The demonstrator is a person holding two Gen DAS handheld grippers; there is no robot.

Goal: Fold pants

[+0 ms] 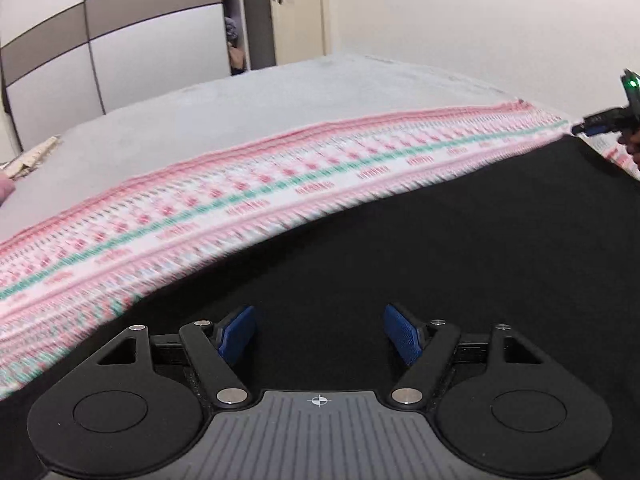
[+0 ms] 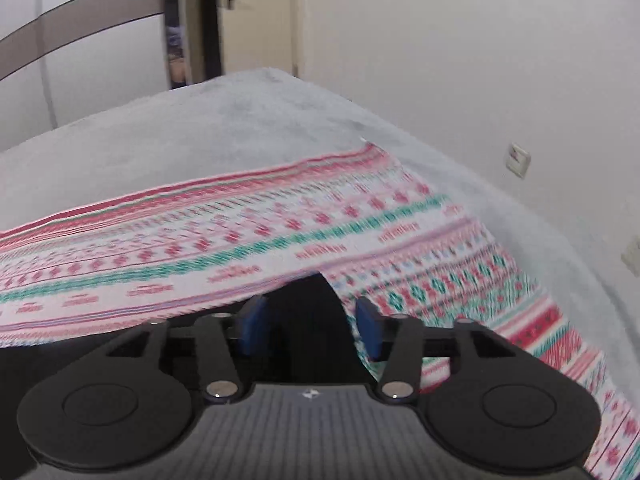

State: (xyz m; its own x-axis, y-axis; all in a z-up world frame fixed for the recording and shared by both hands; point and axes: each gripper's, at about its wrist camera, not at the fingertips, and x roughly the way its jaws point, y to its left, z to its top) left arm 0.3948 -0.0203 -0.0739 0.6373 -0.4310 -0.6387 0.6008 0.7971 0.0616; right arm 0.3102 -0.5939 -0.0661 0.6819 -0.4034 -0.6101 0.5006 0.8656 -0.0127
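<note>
Left wrist: left gripper [image 1: 319,334] jaws wide, nothing between the pads, hovering over black pants [image 1: 440,260] spread on a patterned blanket [image 1: 240,196] on the grey bed [image 1: 240,108]. Right wrist: right gripper [image 2: 308,326] jaws also apart, pads either side of a pants corner [image 2: 308,292], not clamped. Reads like both sit at the near edge to grab and fold it away. Frames blurred. No containers in reach; open wardrobe shelf [image 1: 234,36] far back holds lumpy stuff, can't identify.
</note>
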